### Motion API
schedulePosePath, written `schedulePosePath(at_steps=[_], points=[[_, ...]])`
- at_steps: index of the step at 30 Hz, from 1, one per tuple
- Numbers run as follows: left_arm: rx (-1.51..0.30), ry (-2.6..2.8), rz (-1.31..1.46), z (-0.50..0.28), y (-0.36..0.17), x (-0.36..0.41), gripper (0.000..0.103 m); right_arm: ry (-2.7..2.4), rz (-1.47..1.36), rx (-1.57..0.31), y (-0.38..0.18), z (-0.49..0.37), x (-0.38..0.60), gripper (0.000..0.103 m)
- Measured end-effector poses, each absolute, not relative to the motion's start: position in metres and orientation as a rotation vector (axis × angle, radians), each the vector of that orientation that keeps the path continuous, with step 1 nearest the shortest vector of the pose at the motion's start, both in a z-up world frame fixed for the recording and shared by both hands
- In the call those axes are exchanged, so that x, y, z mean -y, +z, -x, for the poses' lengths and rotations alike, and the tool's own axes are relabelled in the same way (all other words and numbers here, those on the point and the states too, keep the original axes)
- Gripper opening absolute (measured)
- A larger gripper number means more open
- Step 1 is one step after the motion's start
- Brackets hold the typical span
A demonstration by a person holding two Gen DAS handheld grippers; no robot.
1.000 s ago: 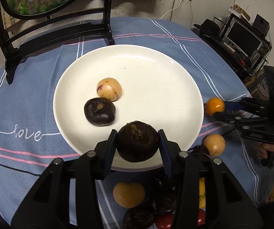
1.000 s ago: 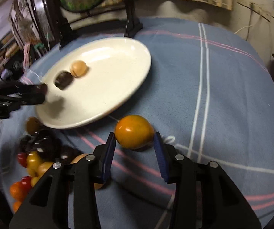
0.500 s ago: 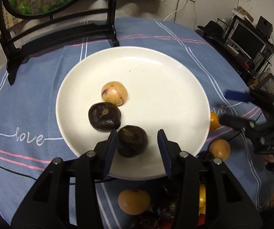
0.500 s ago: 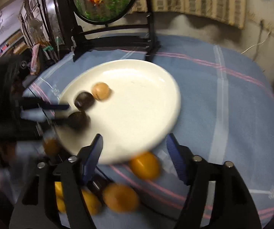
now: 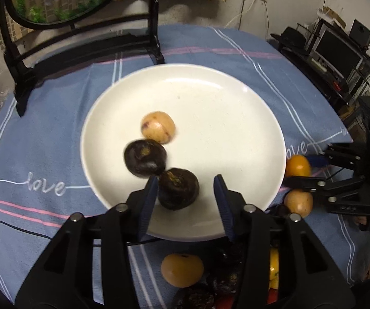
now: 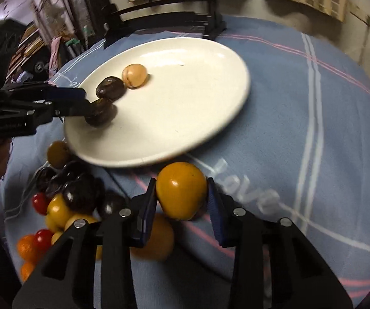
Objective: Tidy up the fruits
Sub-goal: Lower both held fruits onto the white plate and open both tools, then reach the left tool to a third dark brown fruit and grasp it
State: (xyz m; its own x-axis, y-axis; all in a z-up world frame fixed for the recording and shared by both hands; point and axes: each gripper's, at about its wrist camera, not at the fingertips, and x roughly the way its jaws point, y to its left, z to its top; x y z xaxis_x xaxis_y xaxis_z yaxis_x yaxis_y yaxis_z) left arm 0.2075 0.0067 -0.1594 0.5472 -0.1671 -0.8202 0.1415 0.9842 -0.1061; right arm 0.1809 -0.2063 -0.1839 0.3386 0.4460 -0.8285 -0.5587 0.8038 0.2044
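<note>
A white plate (image 5: 236, 118) holds a tan fruit (image 5: 158, 127) and two dark purple fruits (image 5: 145, 157) (image 5: 178, 189) in a row. My left gripper (image 5: 185, 199) is open over the plate's near rim, its jaws around the nearer dark fruit, the right jaw clear of it. My right gripper (image 6: 181, 200) is shut on an orange fruit (image 6: 181, 193) just off the plate's (image 6: 210, 108) near edge. It also shows in the left wrist view (image 5: 297, 167).
A pile of loose fruit (image 6: 64, 206), dark, yellow, orange and red, lies on the blue cloth (image 6: 301, 128) beside the plate. A black stand with a round screen (image 5: 82, 46) stands behind the plate. Shelves and electronics (image 5: 339, 51) lie beyond the table's right edge.
My left gripper set the dark fruit down on the plate and opened. My right gripper opened, dropped the orange fruit, then closed on it again.
</note>
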Motion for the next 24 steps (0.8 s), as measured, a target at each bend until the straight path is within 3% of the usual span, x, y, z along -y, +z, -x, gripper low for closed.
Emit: schedulePosePath(at_steps=[5, 8, 10, 12, 13, 14, 15, 21, 22, 24], points=[[-0.957, -0.150, 0.054, -0.196, -0.152, -0.021, 0.050, 0.664, 0.100, -0.929, -0.157, -0.194, 0.188, 0.038], [-0.967, -0.118, 0.046, -0.181, -0.151, -0.030, 0.057, 0.613, 0.075, -0.975, -0.168, -0.216, 0.171, 0.038], [-0.970, -0.091, 0.047, -0.165, -0.148, -0.039, 0.067, 0.572, 0.041, -0.945, -0.156, -0.212, 0.178, 0.038], [-0.980, -0.071, 0.049, -0.149, -0.149, -0.047, 0.068, 0.565, -0.002, -0.895, -0.140, -0.200, 0.193, 0.040], [-0.989, -0.062, 0.058, -0.140, -0.151, -0.051, 0.069, 0.560, -0.029, -0.870, -0.128, -0.190, 0.203, 0.043], [-0.995, -0.057, 0.066, -0.133, -0.153, -0.053, 0.069, 0.554, -0.043, -0.853, -0.122, -0.183, 0.210, 0.063], [-1.005, -0.054, 0.078, -0.126, -0.156, -0.056, 0.069, 0.551, -0.061, -0.823, -0.115, -0.172, 0.217, 0.075], [-1.042, -0.071, 0.085, -0.088, -0.165, -0.050, 0.072, 0.517, -0.143, -0.781, -0.092, -0.128, 0.235, 0.076], [-1.041, -0.071, 0.078, -0.085, -0.165, -0.048, 0.073, 0.512, -0.194, -0.794, -0.092, -0.116, 0.238, 0.078], [-1.040, -0.074, 0.078, -0.074, -0.165, -0.045, 0.073, 0.499, -0.258, -0.829, -0.101, -0.095, 0.238, 0.091]])
